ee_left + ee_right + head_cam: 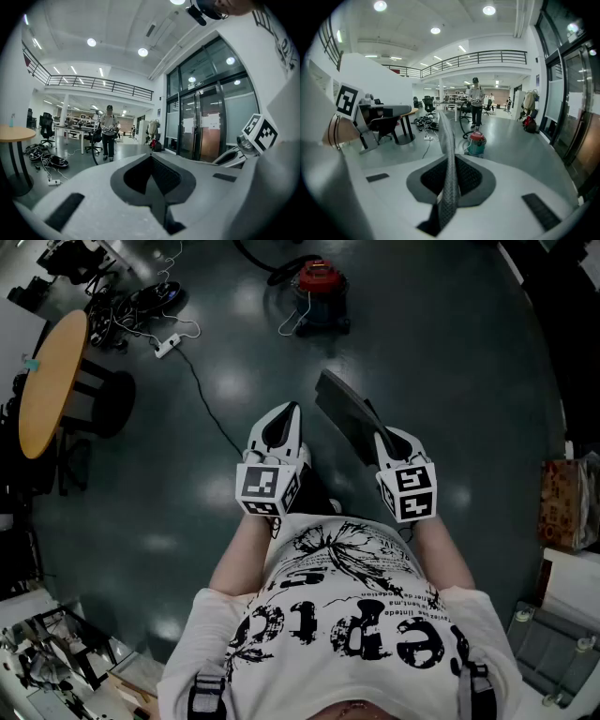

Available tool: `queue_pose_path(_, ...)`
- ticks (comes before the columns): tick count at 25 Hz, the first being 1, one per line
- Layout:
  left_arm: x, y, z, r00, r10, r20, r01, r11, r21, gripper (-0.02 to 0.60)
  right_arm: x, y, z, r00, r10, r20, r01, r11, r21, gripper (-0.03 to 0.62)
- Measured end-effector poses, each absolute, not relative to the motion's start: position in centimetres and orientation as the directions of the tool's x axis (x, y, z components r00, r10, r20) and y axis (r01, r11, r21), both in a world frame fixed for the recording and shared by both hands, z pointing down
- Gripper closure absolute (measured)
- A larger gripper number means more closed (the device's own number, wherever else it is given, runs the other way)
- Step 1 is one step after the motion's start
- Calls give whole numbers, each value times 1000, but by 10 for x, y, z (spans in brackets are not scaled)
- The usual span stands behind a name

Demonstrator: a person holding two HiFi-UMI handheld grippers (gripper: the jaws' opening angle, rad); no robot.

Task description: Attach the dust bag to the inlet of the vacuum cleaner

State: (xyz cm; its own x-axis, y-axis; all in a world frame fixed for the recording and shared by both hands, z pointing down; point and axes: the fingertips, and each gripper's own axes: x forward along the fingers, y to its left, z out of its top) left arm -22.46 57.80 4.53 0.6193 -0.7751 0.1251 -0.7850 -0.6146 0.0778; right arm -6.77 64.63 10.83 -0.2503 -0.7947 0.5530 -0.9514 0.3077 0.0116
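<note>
1. Right gripper (384,439): jaws closed tight on the lower edge of a flat, dark grey woven-fabric dust bag (343,411). The bag stands out ahead of the jaws, off the floor. In the right gripper view it shows edge-on, pinched between the pads.
2. Left gripper (287,418): jaws brought together with nothing between them. It is held just beside the right gripper, apart from the bag, and roughly level.
3. Vacuum cleaner (320,292), a small drum type with a red lid and a blue-grey body: it stands on the dark grey polished floor (450,362), out in the open middle and well apart from both grippers. A black hose (274,268) curls beside it. Its inlet cannot be made out from here.
4. A round wooden-topped table (52,381) stands toward the floor's left edge, with a white power strip (166,346) and cables near it. Neither belongs to the job.
5. Progress, as judged: the bag is in hand and nothing more. The bag is nowhere near the inlet.
6. Left to do, as judged: close the gap to the vacuum, find the inlet, line up the bag's opening, and seat it, likely with the free left gripper steadying.
</note>
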Motion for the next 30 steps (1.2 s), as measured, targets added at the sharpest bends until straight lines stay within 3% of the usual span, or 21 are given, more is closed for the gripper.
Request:
queue_pose_path(11, -208, 480, 66, 652, -742, 159, -753, -658, 14, 580, -54, 555, 132, -227, -781, 582, -962, 272, -10, 569)
queue_pose_path(19, -196, 308, 79, 684, -705, 188, -727, -679, 99, 580, -43, 400, 146, -191, -756, 626, -973, 228, -21, 569)
queue_pose_path(26, -180, 162, 74, 735, -641, 221, -667, -743, 63, 580, -37, 257, 129, -188, -744, 641, -971, 241, -6, 569)
queue_pose_path(30, -170, 101, 81, 729, -645, 231, -682, -715, 155, 580, -27, 197, 127, -201, -742, 639, -968, 249, -16, 569)
